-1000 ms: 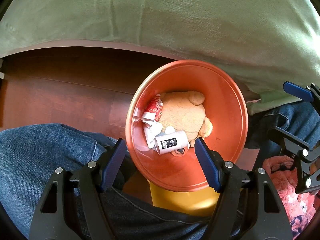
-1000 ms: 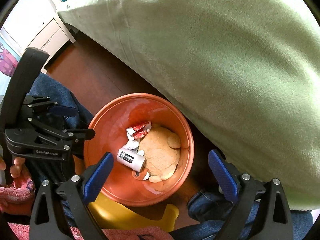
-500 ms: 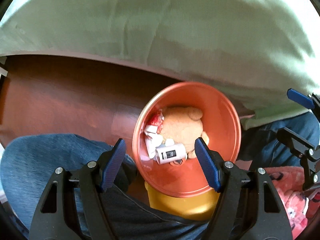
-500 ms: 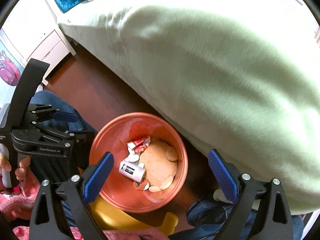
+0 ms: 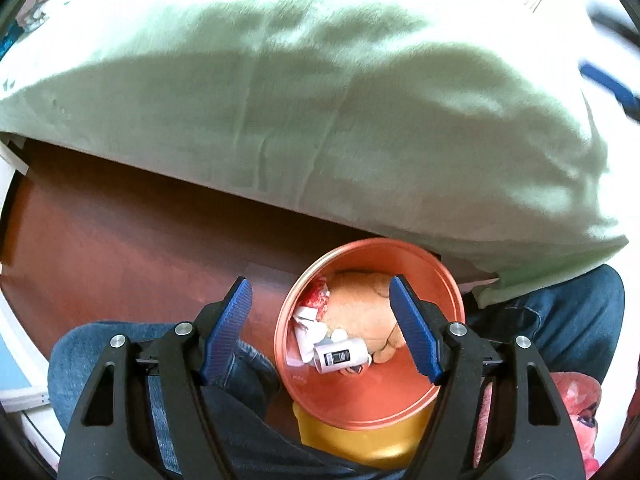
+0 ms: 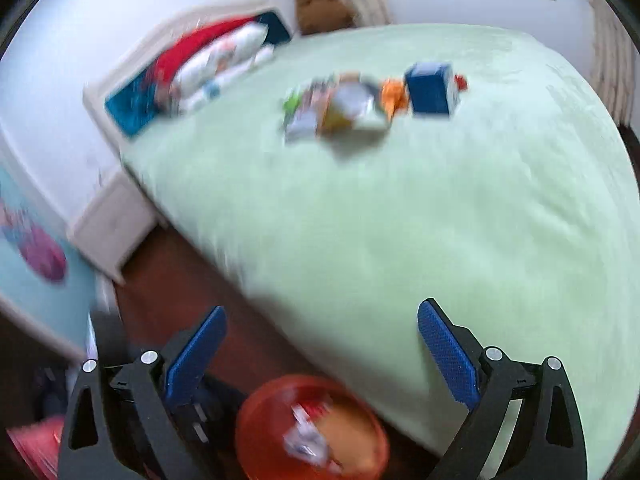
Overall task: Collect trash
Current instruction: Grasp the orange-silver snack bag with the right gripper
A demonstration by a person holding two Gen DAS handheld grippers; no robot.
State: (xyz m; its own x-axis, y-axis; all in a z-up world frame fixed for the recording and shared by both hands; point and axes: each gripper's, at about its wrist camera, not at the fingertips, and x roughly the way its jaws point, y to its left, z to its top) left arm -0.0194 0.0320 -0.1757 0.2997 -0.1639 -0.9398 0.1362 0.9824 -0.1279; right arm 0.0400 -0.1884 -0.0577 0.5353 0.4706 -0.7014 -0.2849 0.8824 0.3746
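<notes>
An orange bin stands on the floor beside the bed. In it lie a white cylinder, a red wrapper and a tan plush thing. My left gripper hangs above the bin, open, nothing between its blue pads. In the blurred right wrist view the bin sits at the bottom edge. My right gripper is open and empty, pointing over the bed. Far off on the blanket lie a heap of wrappers, an orange scrap and a blue box.
A pale green blanket covers the bed and overhangs a dark wooden floor. A person's jeans-clad legs flank the bin, which rests on something yellow. A white nightstand and pillows stand at the bed's head.
Both grippers have risen away from the bin, which looks smaller now. The right one tilted up steeply, so the bed top and its trash came into view. Jaws stayed as wide.
</notes>
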